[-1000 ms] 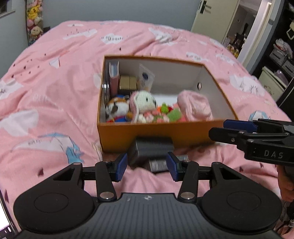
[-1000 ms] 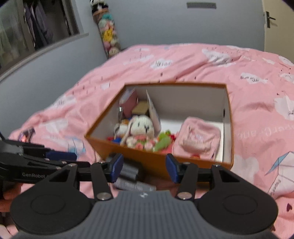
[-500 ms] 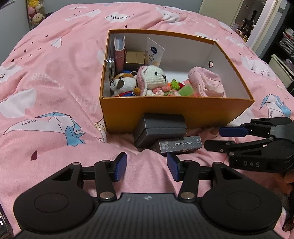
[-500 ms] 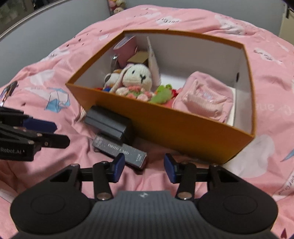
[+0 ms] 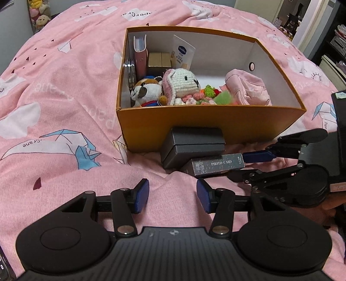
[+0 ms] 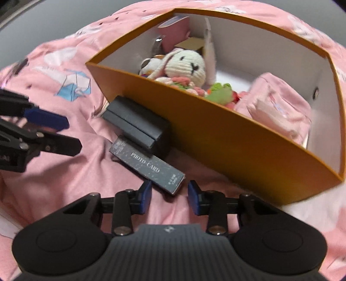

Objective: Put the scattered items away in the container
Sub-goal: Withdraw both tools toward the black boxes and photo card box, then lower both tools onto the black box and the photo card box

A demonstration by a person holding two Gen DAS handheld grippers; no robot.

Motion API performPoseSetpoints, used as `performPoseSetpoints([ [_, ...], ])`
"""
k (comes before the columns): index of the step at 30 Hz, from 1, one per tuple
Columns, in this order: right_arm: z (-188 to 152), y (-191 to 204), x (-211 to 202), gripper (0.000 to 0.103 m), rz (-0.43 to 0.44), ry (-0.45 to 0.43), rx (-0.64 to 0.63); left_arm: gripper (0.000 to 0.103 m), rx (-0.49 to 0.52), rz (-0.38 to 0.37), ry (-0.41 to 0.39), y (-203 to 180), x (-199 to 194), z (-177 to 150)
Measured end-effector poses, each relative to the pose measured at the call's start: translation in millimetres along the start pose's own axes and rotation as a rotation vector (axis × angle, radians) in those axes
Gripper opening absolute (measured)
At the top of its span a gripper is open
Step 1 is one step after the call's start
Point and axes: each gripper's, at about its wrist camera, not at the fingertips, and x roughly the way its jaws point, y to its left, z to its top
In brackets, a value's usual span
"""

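This is a bedroom in a home. A bed fills both views, covered by a pink duvet [image 5: 64, 90] printed with white clouds and blue origami cranes. A column of stuffed toys [image 5: 40, 15] stands against the grey wall beyond the bed's far corner. On the other side a pale door [image 5: 244, 4] stands by an opening to a further room, with storage baskets [image 5: 339, 43] on dark shelving (details too small to make out). On the duvet sits an orange cardboard box [image 5: 207, 123] of personal keepsakes: a crocheted bunny [image 5: 183, 84], a plush dog [image 5: 144, 93], a small pink album [image 5: 140, 58].
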Motion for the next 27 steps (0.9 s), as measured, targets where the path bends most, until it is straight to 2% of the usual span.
performPoseSetpoints([
  [4,2,2,9,0.041,0.012,0.003,-0.044,0.057,0.003,0.003,0.006,0,1,0],
  [6,2,1,15,0.047,0.021,0.006,-0.051,0.057,0.006,0.006,0.007,0,1,0],
  [11,4,-1,26,0.051,0.058,-0.001,-0.051,0.057,0.006,0.006,0.008,0,1,0],
  [16,2,8,16,0.040,0.030,-0.025,-0.102,0.057,0.001,0.002,0.007,0,0,-1],
  [21,0,15,-5,0.034,0.023,-0.062,-0.136,0.057,-0.008,-0.008,0.003,3,-2,-1],
  [27,-3,8,-48,0.028,0.049,-0.127,-0.073,0.057,-0.022,-0.022,-0.015,6,-6,-1],
])
